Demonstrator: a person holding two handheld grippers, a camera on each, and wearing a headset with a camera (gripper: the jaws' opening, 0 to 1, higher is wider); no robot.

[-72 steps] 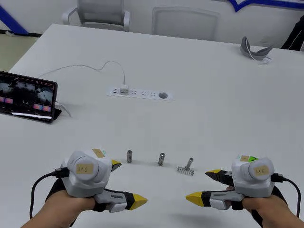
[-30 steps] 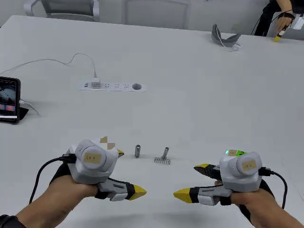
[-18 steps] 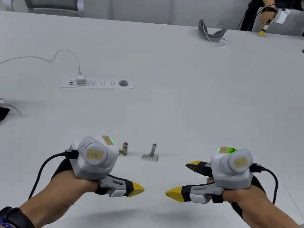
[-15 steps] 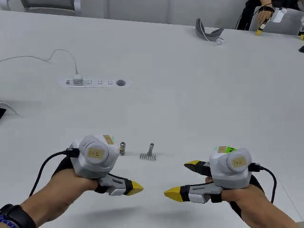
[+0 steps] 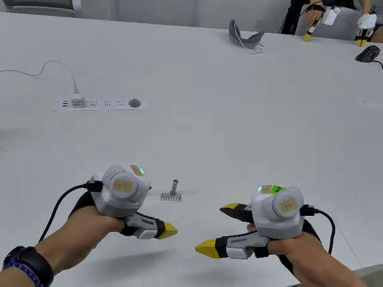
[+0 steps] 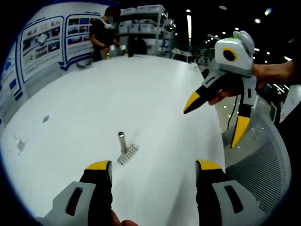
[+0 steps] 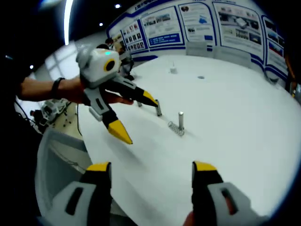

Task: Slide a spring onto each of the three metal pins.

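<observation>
1. Holding both tools wide and empty: left gripper (image 6: 154,165) and right gripper (image 5: 216,228), tips turned toward each other, low over the table (image 5: 239,119).
2. Facing one bare pin (image 5: 175,185), upright, just beside the left gripper and well apart from the right; spring (image 5: 170,196) flat on the table at the foot, seemingly touching.
3. Could topple the pin while closing on the spring, with the two lying so tight together. Likely from sweeping in with jaws this wide instead of narrowing first.
4. Could flick the spring away. Small, round, free to roll on a slick top; likely from pinching off-centre or too fast. Might then roll toward the near edge.
5. Could crush or kink the coils by squeezing hard, or block the bore by gripping across an open end.
6. Could miss the pin's tip by bringing the spring in tilted; would then snag and push the pin over unless steadying it with the other gripper.
7. Could brush a second pin (image 7: 158,108), seen in the right gripper view just behind the left gripper's tip. Cannot tell whether sprung already; too small.
</observation>
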